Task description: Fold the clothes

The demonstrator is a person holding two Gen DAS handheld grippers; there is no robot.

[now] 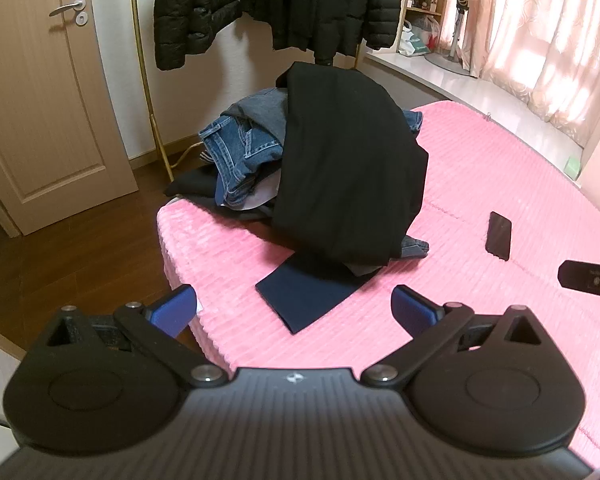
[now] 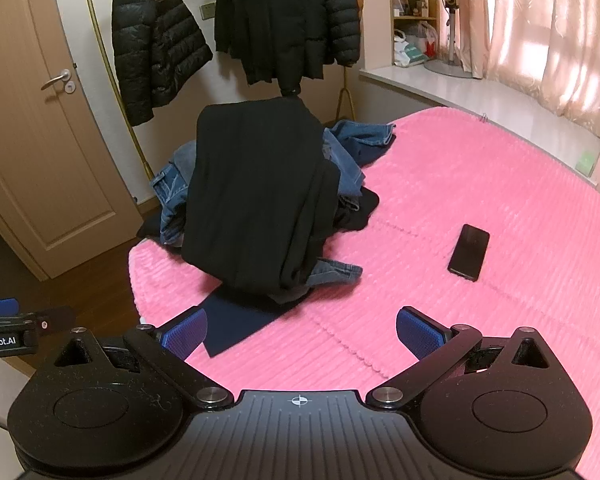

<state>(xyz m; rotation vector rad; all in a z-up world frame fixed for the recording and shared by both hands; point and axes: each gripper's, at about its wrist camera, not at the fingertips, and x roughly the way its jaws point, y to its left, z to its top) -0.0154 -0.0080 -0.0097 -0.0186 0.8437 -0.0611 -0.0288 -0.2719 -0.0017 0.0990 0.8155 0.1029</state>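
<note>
Left wrist view: both tongs, left tongs and right tongs, gape empty; pinch black garment at twelve o'clock, lift clear of pile.

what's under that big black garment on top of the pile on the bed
Under the black garment blue jeans and a grey piece poke out on the left, and a flat navy cloth sticks out at the front. Whatever lies in the middle of the pile is covered.

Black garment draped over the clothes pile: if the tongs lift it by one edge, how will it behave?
The black garment is probably floppy: it drapes over the jeans and follows their shape. Pinched at one edge, it would likely hang and unfold. It may drag the navy garment partly tucked beneath it, and loose pieces could shift on the pink bedspread.
</note>
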